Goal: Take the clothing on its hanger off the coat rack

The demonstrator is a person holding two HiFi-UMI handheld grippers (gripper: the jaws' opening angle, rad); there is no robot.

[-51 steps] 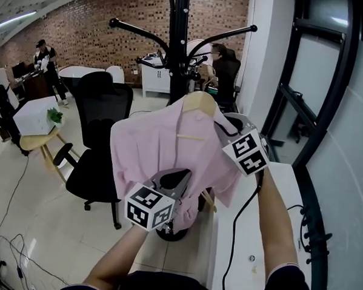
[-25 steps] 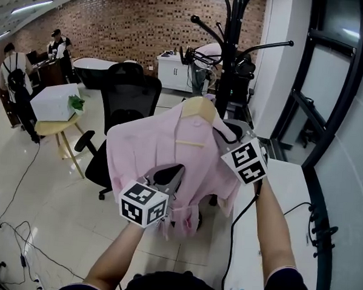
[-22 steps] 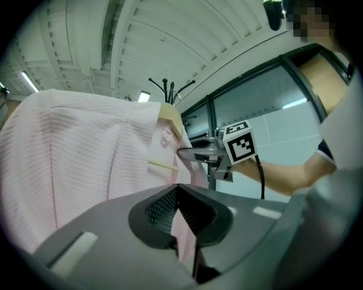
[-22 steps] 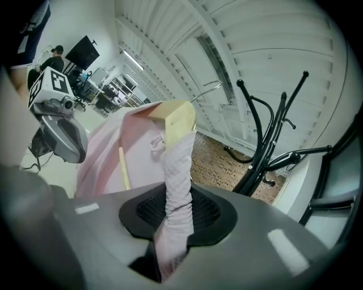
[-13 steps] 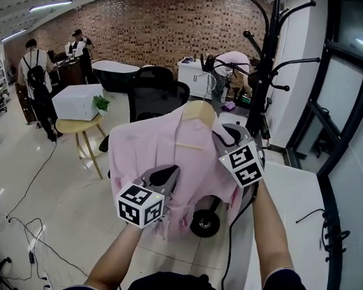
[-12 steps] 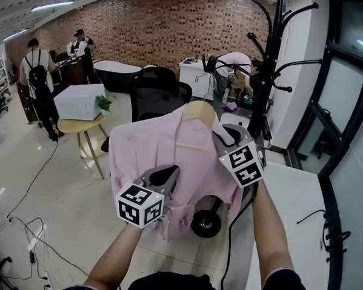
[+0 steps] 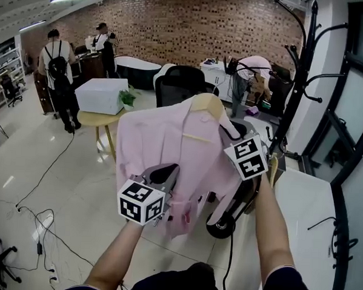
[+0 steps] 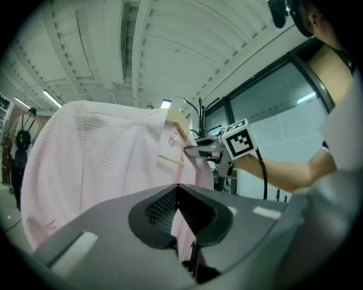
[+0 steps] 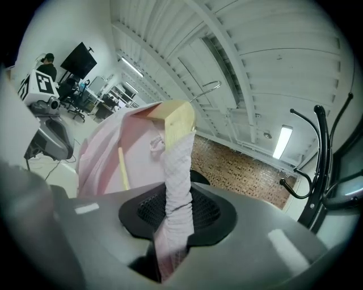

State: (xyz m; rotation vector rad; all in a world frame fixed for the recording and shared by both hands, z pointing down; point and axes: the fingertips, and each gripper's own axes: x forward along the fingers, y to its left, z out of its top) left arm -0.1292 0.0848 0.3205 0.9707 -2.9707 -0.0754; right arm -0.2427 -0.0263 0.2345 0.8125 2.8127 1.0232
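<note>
A pink shirt (image 7: 163, 140) hangs on a wooden hanger (image 7: 208, 103) in mid-air, clear of the black coat rack (image 7: 299, 75), which stands to its right. My right gripper (image 7: 226, 130) is shut on the hanger's right arm through the shirt's shoulder; in the right gripper view the fabric-wrapped arm (image 9: 177, 170) runs up between the jaws to the bare wooden hanger (image 9: 176, 122) top and its wire hook (image 9: 207, 88). My left gripper (image 7: 168, 171) is shut on the shirt's lower front; its own view shows its pads (image 8: 164, 205) meeting on pink cloth (image 8: 96, 153).
A black office chair (image 7: 185, 82) stands behind the shirt. A round wooden table (image 7: 104, 119) carries a white box. Two people (image 7: 58, 68) stand far left. Cables (image 7: 38, 219) lie on the floor. A white counter (image 7: 300, 202) and window frame (image 7: 346, 120) are on the right.
The shirt on its hanger has come away from the coat rack, which now stands farther right. Both grippers keep their hold and the room swings into view on the left.
</note>
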